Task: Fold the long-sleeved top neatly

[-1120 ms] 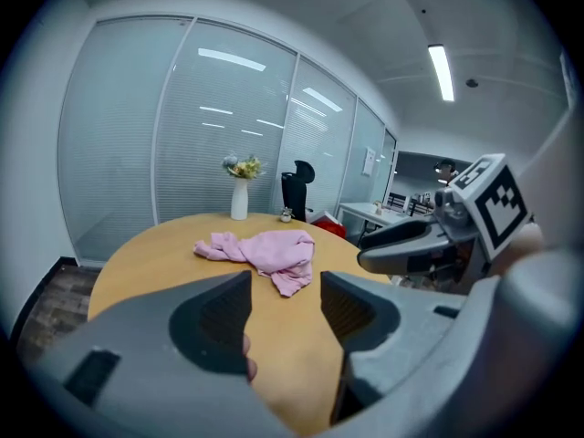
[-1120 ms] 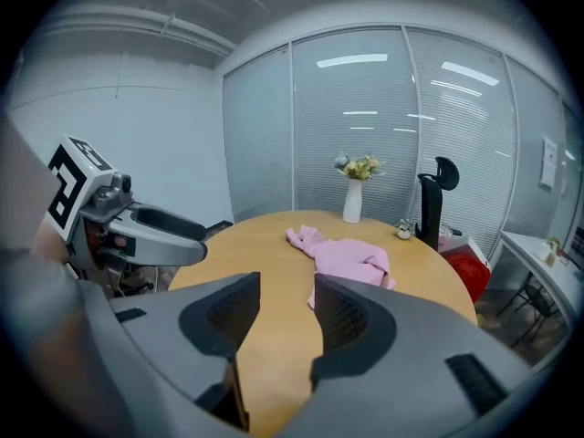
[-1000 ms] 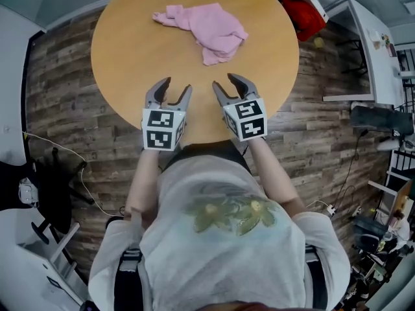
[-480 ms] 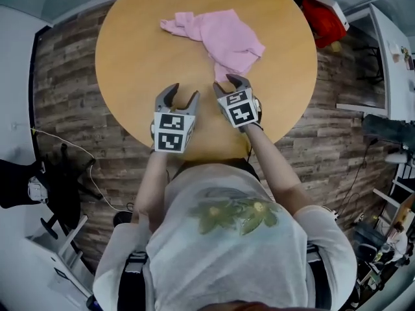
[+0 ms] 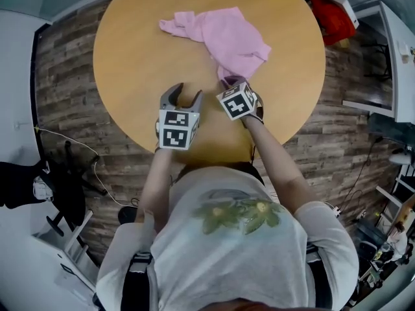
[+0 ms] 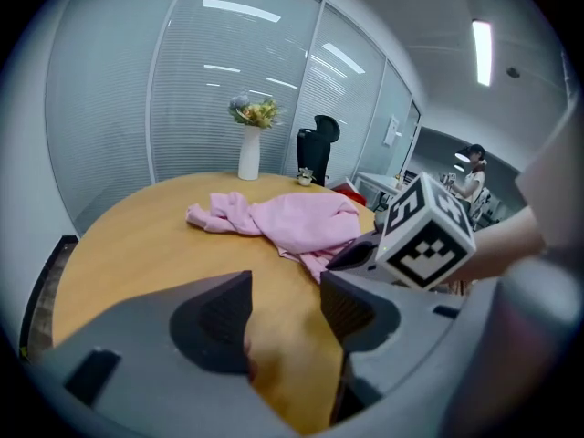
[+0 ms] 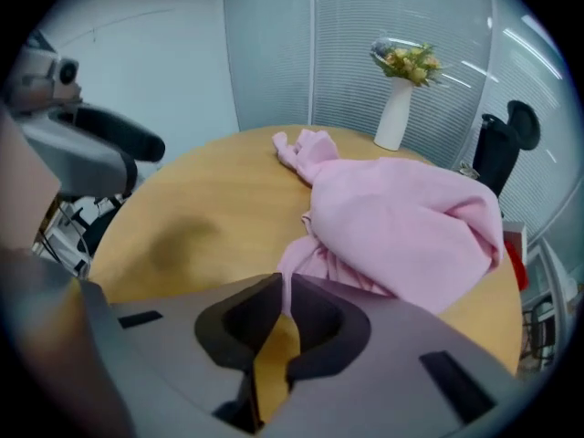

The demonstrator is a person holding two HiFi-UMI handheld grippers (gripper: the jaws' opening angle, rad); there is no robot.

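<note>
The right gripper (image 5: 228,83) has just been closing its jaws, which now pinch the pink top (image 5: 227,34) at its near edge. The left gripper (image 5: 188,96) hangs with jaws wide and empty over the worktop (image 5: 142,50). Spreading looks ready to begin.

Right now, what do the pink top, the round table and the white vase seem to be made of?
The pink top: soft knit or jersey cloth, matte; it slumps in loose wrinkles.
The round table: wood or wood-look laminate, smooth satin; even tan colour with a faint sheen.
The white vase: probably ceramic, smooth and plain; it could be plastic.
</note>
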